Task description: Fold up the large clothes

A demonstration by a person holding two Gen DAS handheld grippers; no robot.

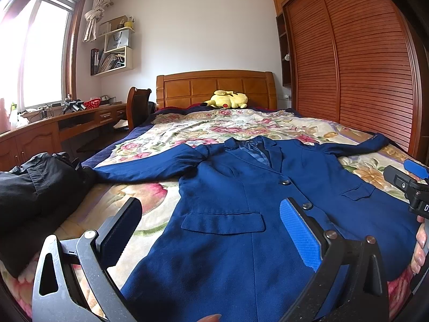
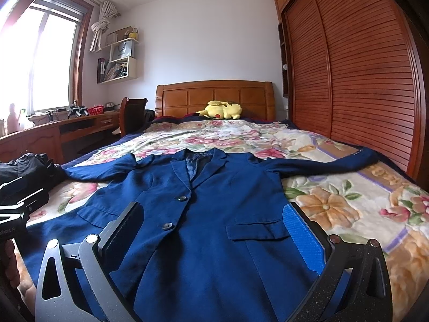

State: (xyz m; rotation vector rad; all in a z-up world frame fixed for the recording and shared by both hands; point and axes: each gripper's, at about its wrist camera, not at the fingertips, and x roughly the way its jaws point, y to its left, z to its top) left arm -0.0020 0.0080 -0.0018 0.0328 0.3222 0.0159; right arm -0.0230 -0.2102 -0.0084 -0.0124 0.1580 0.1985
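Blue wool-ish jacket: the blazer [image 1: 241, 201] is laid face up on the flowery bedspread [image 2: 348, 196], buttoned, collar toward the headboard [image 2: 214, 94], both sleeves thrown out sideways.

Left gripper: left gripper [image 1: 211, 230] sits low over the hem end, fingers [image 1: 300, 233] spread wide apart and holding nothing; the flap pocket shows right between them.

Right gripper: right gripper [image 2: 211, 230] is the same story, fingers [image 2: 303, 230] wide apart, empty, with the jacket front and lower button in the gap. Can't tell if either is touching the cloth or just hovering over it.

Risk, layers: my guess is a pinch at the hem grabs only the top panel, so the back stays put and the fold comes out lumpy.

Risk, bedspread: that blanket looks plush, so the lower fingers could easily snag it along with the jacket and drag it.

Risk, sleeves: they reach close to the bed edges, and the one on the left ends beside a black garment [image 1: 34, 187], so a sloppy fold could pull that in.

Risk, lapels: lifting unevenly would probably skew the front.
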